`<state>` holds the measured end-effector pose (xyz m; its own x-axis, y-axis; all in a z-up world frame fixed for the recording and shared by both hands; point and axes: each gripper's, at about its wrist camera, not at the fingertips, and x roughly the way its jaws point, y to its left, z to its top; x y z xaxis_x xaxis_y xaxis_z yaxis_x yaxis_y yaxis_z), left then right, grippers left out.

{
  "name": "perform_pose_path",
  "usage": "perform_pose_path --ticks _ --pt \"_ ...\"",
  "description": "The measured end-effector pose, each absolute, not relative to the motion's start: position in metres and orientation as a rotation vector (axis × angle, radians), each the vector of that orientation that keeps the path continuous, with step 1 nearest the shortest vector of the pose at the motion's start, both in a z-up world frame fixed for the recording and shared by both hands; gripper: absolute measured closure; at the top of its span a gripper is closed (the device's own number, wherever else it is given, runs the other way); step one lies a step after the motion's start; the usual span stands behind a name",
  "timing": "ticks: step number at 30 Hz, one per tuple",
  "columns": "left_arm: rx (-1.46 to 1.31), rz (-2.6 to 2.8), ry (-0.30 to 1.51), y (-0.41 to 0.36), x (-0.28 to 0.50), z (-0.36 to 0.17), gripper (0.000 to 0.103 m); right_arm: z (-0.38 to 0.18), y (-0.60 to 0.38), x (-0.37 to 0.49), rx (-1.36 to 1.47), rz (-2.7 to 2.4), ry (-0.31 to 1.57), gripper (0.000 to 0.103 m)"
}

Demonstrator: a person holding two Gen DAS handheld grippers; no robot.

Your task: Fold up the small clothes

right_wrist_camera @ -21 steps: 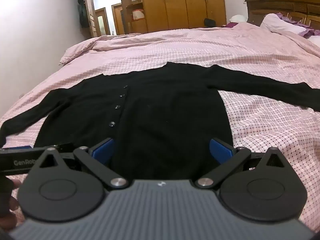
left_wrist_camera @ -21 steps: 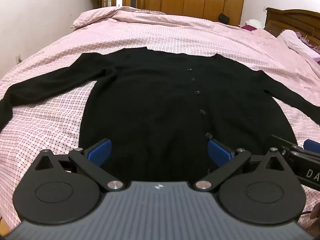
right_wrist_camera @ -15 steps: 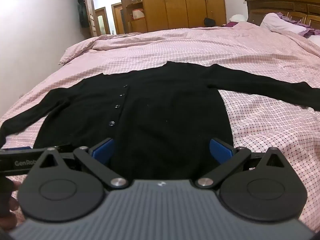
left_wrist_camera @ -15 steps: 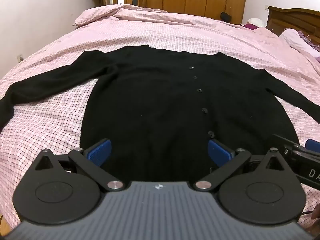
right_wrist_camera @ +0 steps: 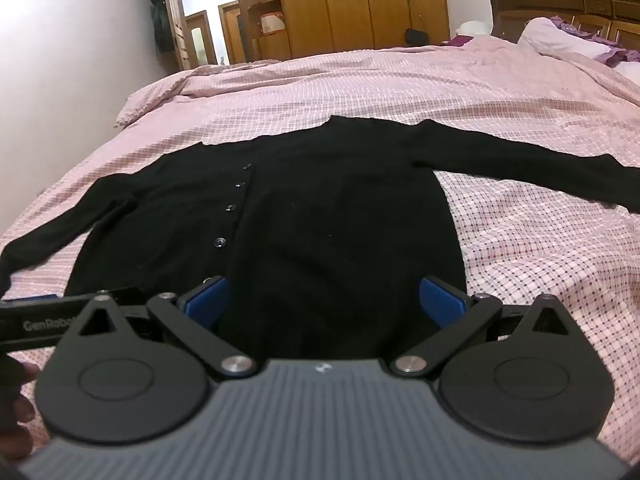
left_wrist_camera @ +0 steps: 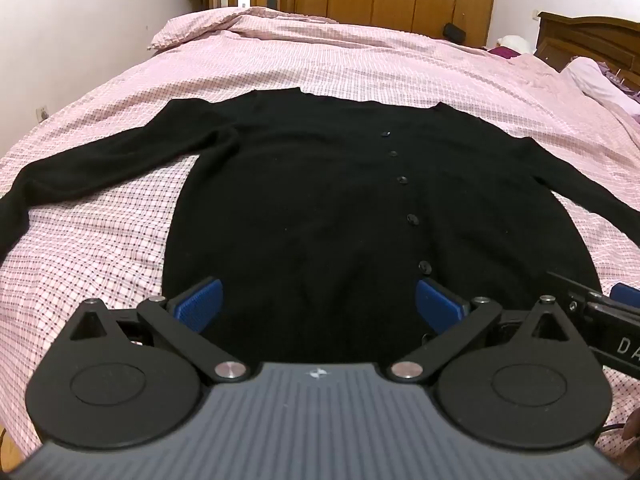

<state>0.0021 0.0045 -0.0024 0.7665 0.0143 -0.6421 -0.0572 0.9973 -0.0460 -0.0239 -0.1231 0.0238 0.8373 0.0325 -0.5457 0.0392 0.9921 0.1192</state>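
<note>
Basically nothing folded yet: black cardigan (left_wrist_camera: 320, 208) lies flat, buttoned, both sleeves spread, on the pink checked bedspread (left_wrist_camera: 360, 60). Left gripper (left_wrist_camera: 318, 304) and right gripper (right_wrist_camera: 324, 302) hover over the hem, spread wide, holding nothing. All folds remain.

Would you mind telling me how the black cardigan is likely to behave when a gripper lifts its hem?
The black cardigan lies flat and limp, so it will probably drape and sag. Its spread sleeves would likely trail, dragging across the pink bedspread.
</note>
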Motion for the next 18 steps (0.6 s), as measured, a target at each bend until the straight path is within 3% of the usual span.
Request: perform_pose_path --ticks 18 --pt "-0.068 0.043 0.703 0.0057 0.0034 -0.0052 0.0 0.0229 -0.1224 -0.0232 0.132 -0.002 0.584 0.0"
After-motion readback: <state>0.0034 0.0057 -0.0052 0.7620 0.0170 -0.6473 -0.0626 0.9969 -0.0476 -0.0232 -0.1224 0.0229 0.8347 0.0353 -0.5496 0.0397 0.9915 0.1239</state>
